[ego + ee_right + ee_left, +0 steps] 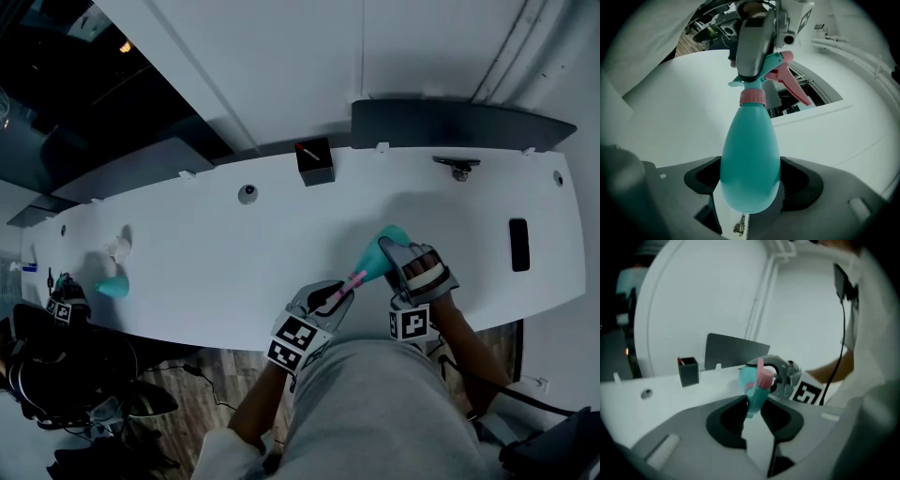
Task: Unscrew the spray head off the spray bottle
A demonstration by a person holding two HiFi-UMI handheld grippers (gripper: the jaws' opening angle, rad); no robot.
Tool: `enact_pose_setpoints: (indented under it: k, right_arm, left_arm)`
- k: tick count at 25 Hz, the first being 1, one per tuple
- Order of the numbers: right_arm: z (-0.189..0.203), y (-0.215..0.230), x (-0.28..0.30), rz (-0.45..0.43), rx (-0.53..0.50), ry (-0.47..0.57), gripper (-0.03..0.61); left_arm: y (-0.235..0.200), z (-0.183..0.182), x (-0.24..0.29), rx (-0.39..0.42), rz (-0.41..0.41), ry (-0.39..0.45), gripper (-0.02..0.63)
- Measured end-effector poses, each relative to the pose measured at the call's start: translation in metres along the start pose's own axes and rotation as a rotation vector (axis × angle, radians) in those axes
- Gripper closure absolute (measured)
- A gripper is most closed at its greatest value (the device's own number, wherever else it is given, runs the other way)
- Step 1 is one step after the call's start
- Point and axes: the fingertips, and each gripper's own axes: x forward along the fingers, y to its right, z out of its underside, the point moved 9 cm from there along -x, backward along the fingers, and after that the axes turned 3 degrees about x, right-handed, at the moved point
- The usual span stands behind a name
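A teal spray bottle (382,251) with a pink collar and trigger is held tilted above the front edge of the white table (216,262). My right gripper (401,255) is shut on the bottle's wide body (750,159), with a pad on each side. The spray head (351,280) points toward me. My left gripper (339,292) is shut on it. In the left gripper view the teal head (754,392) sits pinched between the dark pads. In the right gripper view the left gripper's grey fingers (751,42) cover the head above the pink collar (752,97).
A black pen box (315,162) stands at the table's back, beside a round grommet (247,193). A dark panel (459,124) rises behind. A flat black item (518,244) lies at the right. A second teal bottle (112,287) and a white object (118,247) sit far left.
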Motion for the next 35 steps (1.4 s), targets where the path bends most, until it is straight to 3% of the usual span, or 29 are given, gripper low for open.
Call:
enact_pose_setpoints:
  k: [4,7,14,17,20,23,25,27,29,30,31,32,33,35]
  right_arm:
    - [0.001,0.006,-0.004,0.115,-0.007,-0.004,0.186]
    - [0.002,0.01,-0.004,0.155,-0.015,0.005,0.186]
    - [0.002,0.012,-0.006,0.187,-0.033,0.014,0.186]
    - [0.003,0.011,-0.005,0.164,-0.021,0.02,0.186]
    - [0.002,0.007,-0.002,0.041,0.07,0.047,0.187]
    - [0.006,-0.002,0.002,-0.154,0.211,0.079,0.187]
    - [0.01,-0.009,0.005,-0.257,0.268,0.075,0.187]
    - [0.012,-0.013,0.006,-0.345,0.313,0.069,0.187]
    - [0.013,-0.014,0.007,-0.404,0.359,0.08,0.189]
    - [0.013,-0.014,0.007,-0.417,0.375,0.088,0.19]
    - [0.012,-0.014,0.008,-0.423,0.382,0.094,0.192]
    - [0.011,-0.013,0.008,-0.423,0.377,0.097,0.194]
    - [0.009,-0.013,0.009,-0.42,0.36,0.096,0.197]
    - [0.004,-0.013,0.008,-0.403,0.304,0.097,0.2]
  left_arm:
    - [-0.01,0.005,-0.002,-0.371,0.117,0.131,0.526]
    - [-0.015,0.008,-0.002,-0.553,0.177,0.196,0.526]
    - [-0.017,0.012,-0.003,-0.652,0.223,0.225,0.526]
    - [-0.017,0.01,-0.003,-0.622,0.202,0.221,0.526]
    - [-0.013,0.007,-0.007,-0.479,0.111,0.209,0.515]
    - [-0.008,0.005,-0.011,-0.283,0.072,0.152,0.301]
    - [-0.007,0.005,-0.018,-0.13,0.009,0.104,0.238]
    - [-0.006,0.002,-0.029,0.158,-0.15,0.035,0.224]
    - [0.0,0.001,-0.033,0.588,-0.328,-0.078,0.223]
    - [0.005,0.003,-0.031,0.786,-0.376,-0.14,0.221]
    - [0.008,0.006,-0.026,0.926,-0.389,-0.191,0.221]
    - [0.009,0.01,-0.019,0.994,-0.379,-0.224,0.221]
    - [0.009,0.012,-0.013,1.002,-0.361,-0.241,0.221]
    - [0.003,0.015,-0.004,0.95,-0.342,-0.257,0.221]
